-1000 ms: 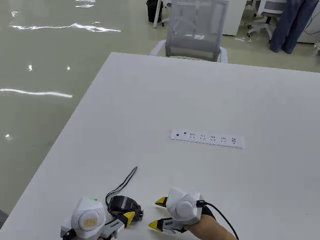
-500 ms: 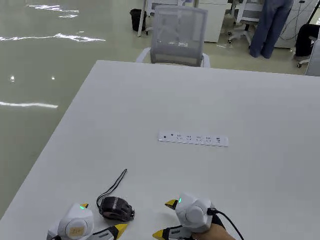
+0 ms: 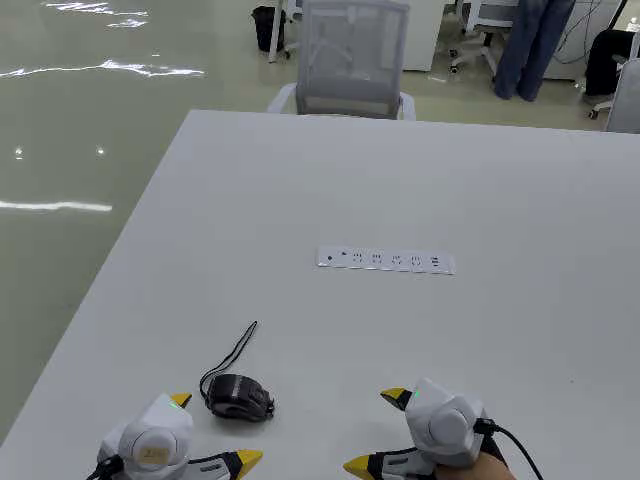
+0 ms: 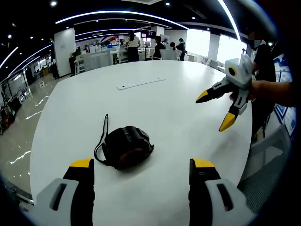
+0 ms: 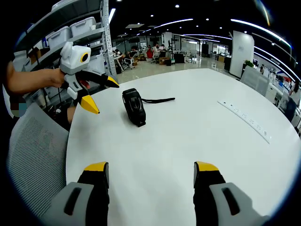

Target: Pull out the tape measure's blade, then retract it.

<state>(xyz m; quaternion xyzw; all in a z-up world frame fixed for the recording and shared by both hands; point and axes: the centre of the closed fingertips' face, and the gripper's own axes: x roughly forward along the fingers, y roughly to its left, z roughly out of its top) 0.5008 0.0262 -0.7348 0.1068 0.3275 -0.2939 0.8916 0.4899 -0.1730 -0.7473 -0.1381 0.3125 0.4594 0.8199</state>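
Observation:
A black tape measure (image 3: 240, 397) with a thin black wrist strap lies on the white table (image 3: 300, 200) near its front edge, blade not drawn out. My left gripper (image 3: 213, 430) is open just behind and left of it. In the left gripper view the tape measure (image 4: 126, 146) sits just ahead of the open left gripper (image 4: 142, 165), not between its fingers. My right gripper (image 3: 375, 430) is open, a hand's width to the right of the tape measure. From the right gripper view, the tape measure (image 5: 134, 106) lies well ahead of the right gripper (image 5: 150, 167).
A white power strip (image 3: 385, 260) lies flat mid-table, beyond the tape measure. A grey mesh office chair (image 3: 350, 50) stands at the table's far edge. The left table edge drops to a glossy floor. The other gripper shows in each gripper view: right gripper (image 4: 215, 110), left gripper (image 5: 102, 95).
The right gripper has drawn away to the right of the tape measure. The left gripper has backed off slightly. The tape measure stays on the table. The head camera has shifted.

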